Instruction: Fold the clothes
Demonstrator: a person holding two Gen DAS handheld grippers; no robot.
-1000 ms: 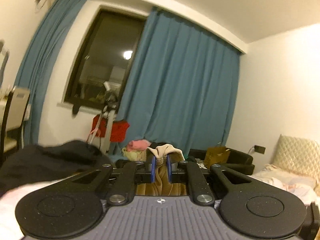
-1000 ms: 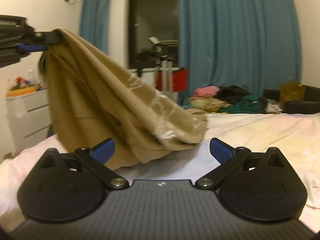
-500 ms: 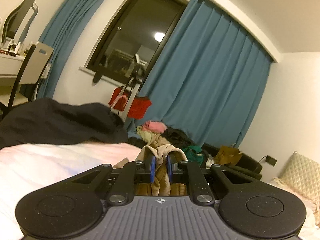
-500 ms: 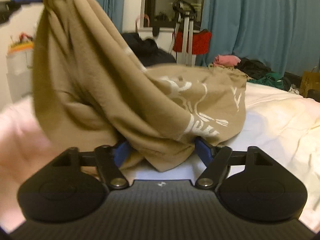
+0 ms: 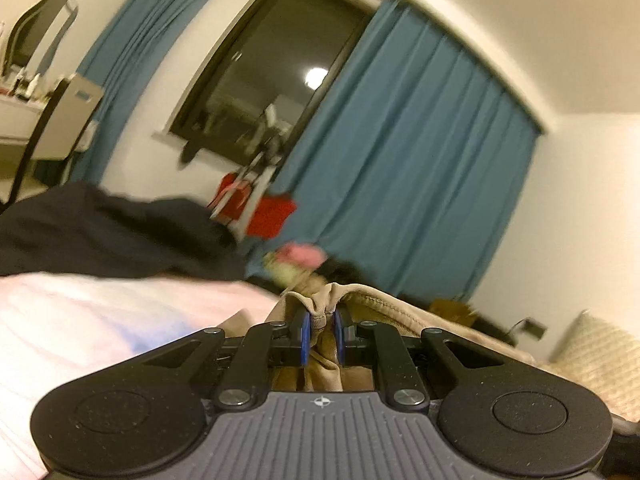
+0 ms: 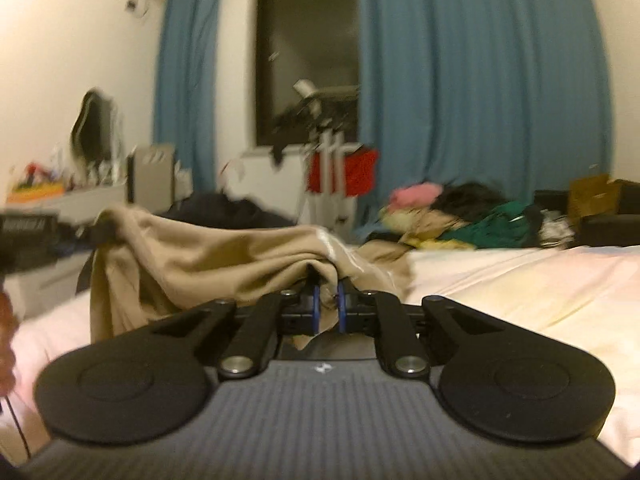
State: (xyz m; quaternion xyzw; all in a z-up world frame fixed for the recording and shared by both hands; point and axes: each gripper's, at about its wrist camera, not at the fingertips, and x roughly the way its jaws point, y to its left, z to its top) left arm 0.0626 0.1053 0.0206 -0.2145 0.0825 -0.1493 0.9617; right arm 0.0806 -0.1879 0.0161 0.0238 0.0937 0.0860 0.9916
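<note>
Tan cloth fills the middle of both my wrist views. My left gripper (image 5: 320, 334) is clamped on a bunched hem of the tan shirt (image 5: 384, 304), and the blue pads (image 5: 305, 334) pinch the fabric tight. That view shows the shirt only as a ridge running off to the right above the pale bedsheet (image 5: 100, 320), with a heap of black clothing (image 5: 100, 232) beyond it and a quilted cushion (image 5: 592, 344) at the far right.

My right wrist view gives the wider picture. The shirt (image 6: 208, 256) sags between the two grippers over the bed (image 6: 500, 280). Its far corner is held up at the left edge by the other gripper (image 6: 28, 236). My right gripper (image 6: 329, 308) has its jaws closing, with a fold of the shirt squeezed between the blue pads (image 6: 315, 308). Only this view shows the pile of mixed clothes (image 6: 460, 216) by the blue curtain (image 6: 480, 80), the cluttered dresser (image 6: 60, 196) on the left and the cardboard box (image 6: 592, 192) on the right. Both views are slightly blurred.
</note>
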